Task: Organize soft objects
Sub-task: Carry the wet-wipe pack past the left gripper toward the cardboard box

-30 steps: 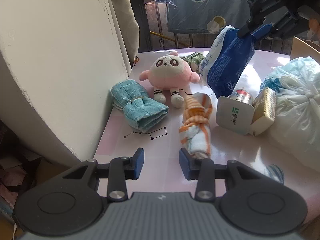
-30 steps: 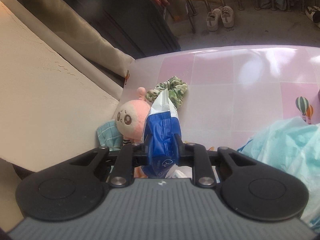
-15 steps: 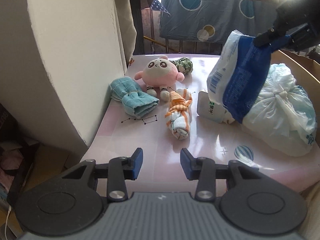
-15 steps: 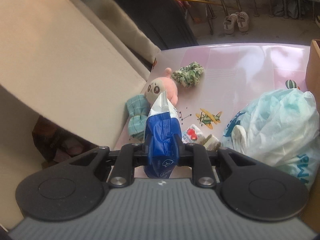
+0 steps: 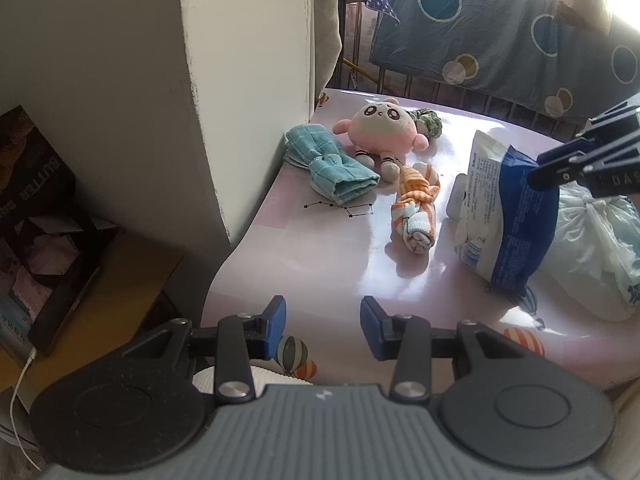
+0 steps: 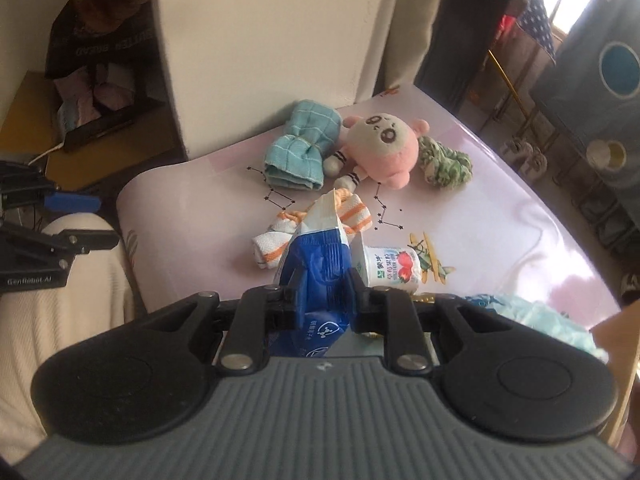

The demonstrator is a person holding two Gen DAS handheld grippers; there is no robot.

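My right gripper is shut on a blue and white soft pack and holds it just above the pink table; the pack also shows in the left wrist view. My left gripper is open and empty at the table's near edge. On the table lie a pink plush toy, a teal folded cloth, an orange striped cloth roll and a green scrunchie.
A white plastic bag lies at the right. A yogurt cup lies beside the pack. A cream wall corner borders the table's left side. A black bag sits on a low shelf at the left.
My right gripper has carried the pack down and toward the table's near side. My left gripper has drawn back to the table's edge, still open.
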